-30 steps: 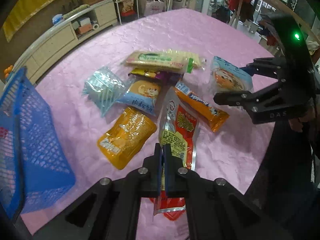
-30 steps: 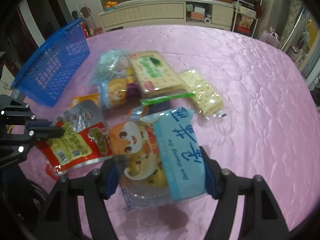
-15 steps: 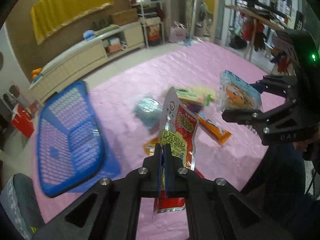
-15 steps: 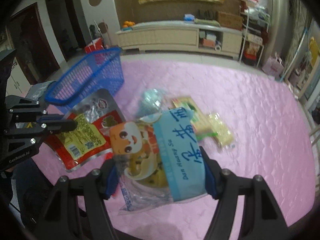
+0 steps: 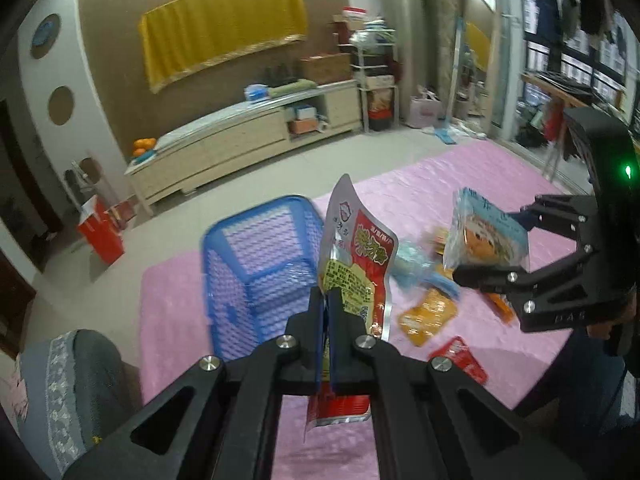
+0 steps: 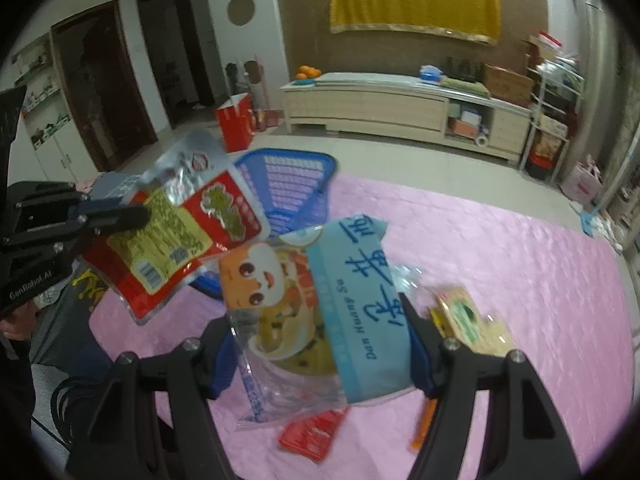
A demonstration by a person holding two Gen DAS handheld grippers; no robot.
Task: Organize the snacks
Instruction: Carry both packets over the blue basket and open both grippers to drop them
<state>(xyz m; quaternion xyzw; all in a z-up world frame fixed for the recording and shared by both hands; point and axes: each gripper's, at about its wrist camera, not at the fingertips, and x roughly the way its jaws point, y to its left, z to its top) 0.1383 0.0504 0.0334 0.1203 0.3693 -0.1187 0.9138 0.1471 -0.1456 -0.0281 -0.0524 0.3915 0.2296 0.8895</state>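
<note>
Blurring: loose snacks (image 5: 430,314) on the pink cloth (image 5: 408,196), hard to read
Left gripper (image 5: 328,300): raised, clamped on red pouch (image 5: 354,264)
Right gripper (image 6: 320,344): raised, squeezing blue-banded bag (image 6: 316,304)

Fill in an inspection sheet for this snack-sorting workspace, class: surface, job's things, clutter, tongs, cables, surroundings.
Surface: pink quilted cloth, wrinkled.
Job's things: blue mesh basket, nothing seen inside; red and silver pouch and blue-banded cartoon packet held in the air; cracker pack, orange packet and small red packet lie on the cloth.
Clutter: nothing seen.
Tongs: left tongs shut on the pouch; right tongs clamp the cartoon packet.
Cables: nothing seen.
Surroundings: beige cabinet, yellow cloth on the wall, red bag on the floor.
</note>
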